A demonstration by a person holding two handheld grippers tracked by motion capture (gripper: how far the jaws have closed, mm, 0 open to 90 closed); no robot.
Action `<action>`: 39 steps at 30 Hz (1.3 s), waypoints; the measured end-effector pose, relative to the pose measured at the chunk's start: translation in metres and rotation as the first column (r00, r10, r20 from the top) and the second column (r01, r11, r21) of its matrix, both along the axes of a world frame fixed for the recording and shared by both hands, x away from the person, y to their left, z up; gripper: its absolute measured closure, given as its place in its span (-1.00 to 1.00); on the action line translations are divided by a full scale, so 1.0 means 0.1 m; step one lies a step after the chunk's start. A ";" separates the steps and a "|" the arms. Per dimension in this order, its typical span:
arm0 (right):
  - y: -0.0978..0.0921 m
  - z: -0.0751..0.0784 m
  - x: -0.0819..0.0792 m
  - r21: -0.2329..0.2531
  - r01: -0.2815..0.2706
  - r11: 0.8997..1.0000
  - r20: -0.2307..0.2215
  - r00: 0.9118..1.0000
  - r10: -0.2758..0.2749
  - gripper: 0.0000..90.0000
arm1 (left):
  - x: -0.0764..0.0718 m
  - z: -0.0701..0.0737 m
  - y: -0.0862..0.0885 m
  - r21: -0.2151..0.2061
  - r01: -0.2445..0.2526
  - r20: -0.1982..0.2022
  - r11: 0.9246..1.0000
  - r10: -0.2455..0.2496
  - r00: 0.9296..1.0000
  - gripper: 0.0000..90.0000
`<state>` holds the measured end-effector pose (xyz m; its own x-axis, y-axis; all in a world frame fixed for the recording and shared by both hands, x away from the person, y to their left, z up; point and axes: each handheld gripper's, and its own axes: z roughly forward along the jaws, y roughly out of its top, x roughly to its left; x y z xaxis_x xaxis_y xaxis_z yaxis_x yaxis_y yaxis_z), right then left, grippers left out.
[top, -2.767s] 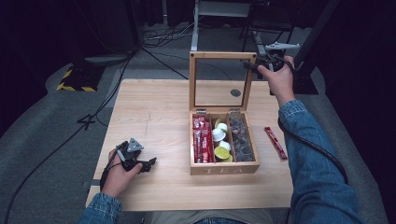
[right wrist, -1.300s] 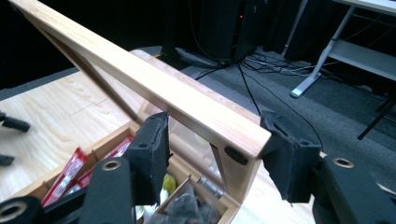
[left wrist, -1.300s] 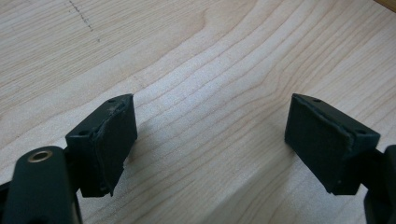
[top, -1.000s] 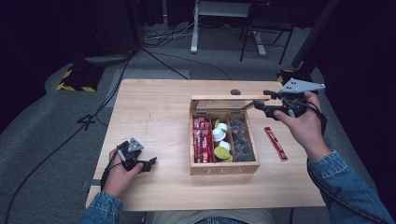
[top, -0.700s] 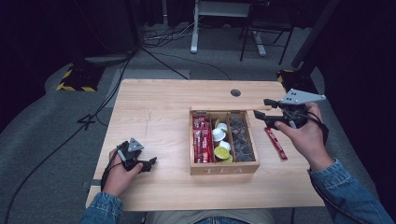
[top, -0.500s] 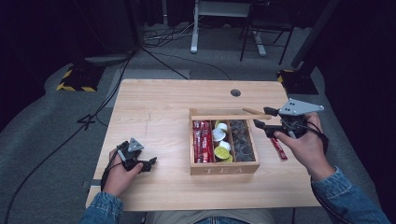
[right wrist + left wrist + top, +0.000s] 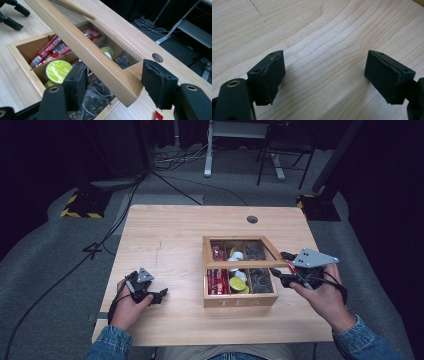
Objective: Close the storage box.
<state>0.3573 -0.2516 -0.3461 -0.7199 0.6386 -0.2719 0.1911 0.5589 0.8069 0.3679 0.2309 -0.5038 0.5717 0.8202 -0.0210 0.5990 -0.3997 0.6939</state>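
While you lower the lid: keep to these notes.

Box: the tea box (image 7: 240, 292) sits right of the table's (image 7: 170, 235) middle, near your right hand (image 7: 325, 297), its front marked TEA facing you.

Lid: the lid (image 7: 82, 47) is a wooden frame with a clear pane, hinged at the far side and tilted partway down over the compartments; its free corner hangs just inside your right gripper.

Right gripper: your right gripper (image 7: 117, 85) stands wide open, one jaw below the lid's corner and one beyond it. From the right gripper view you cannot tell for sure whether either pad presses the wood; it reads as a loose cradle, not a clamp.

Left gripper: your left gripper (image 7: 324, 75) rests open and empty over bare table at the near left, well apart from the box.

Handling: the frame looks stiff and light, but smooth wood can slide off the pads, and the pane may crack or rattle if the lid drops.

Hold: take the front rail near its right corner, on wood only, never on the pane.

Contents: red sachets (image 7: 50, 51) fill the left compartment, a green capsule (image 7: 58, 71) the middle, dark tea bags (image 7: 96, 98) the right; all appear to lie below the rim.

Next, likely: ease the lid down until it seats flush.
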 end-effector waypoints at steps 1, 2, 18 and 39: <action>0.00 -0.02 -0.01 -0.004 -0.001 1.000 0.003 1.000 0.001 -0.15 | 0.00 0.00 0.00 0.000 -0.001 -0.001 1.000 0.001 1.000 -0.62; 0.00 -0.03 -0.02 -0.007 -0.003 1.000 0.007 1.000 0.003 -0.15 | 0.00 0.00 0.00 0.000 0.000 0.001 1.000 0.000 1.000 -0.62; 0.02 -0.33 -0.16 -0.075 -0.012 0.997 0.009 1.000 0.013 -0.28 | 0.00 0.00 0.00 0.000 -0.001 0.001 1.000 0.001 1.000 -0.62; -0.02 -0.63 -0.21 -0.079 0.007 0.997 -0.081 0.997 -0.013 -0.34 | 0.00 0.00 0.00 0.000 -0.002 0.002 1.000 0.002 1.000 -0.62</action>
